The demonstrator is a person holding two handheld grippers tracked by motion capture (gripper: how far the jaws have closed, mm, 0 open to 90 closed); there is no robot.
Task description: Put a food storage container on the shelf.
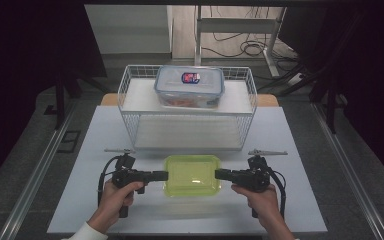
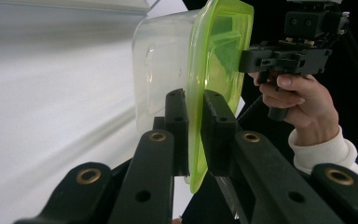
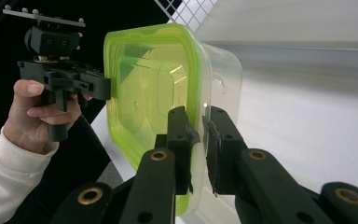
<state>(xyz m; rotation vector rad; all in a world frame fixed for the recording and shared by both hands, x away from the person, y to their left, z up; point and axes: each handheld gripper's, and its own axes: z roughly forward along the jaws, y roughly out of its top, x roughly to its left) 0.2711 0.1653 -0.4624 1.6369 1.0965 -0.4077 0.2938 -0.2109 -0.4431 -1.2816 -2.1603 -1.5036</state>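
Note:
A clear food container with a translucent green lid (image 1: 192,175) lies level between my two grippers, near the table's front middle. My left gripper (image 1: 166,175) is shut on the lid's rim at the container's left end. In the left gripper view its jaws (image 2: 195,100) pinch the green edge (image 2: 219,51), and the other gripper (image 2: 244,60) grips the far end. My right gripper (image 1: 217,173) holds the right end the same way. Seen along the right gripper (image 3: 199,116), the lid (image 3: 149,84) runs away to the left gripper (image 3: 105,86). Whether the container touches the table is unclear.
Behind the container stands a white wire basket rack (image 1: 130,95). A clear box with a blue lid (image 1: 189,86) sits on its upper shelf. The white table (image 1: 280,200) spreads to both sides, and dark floor with cables lies beyond.

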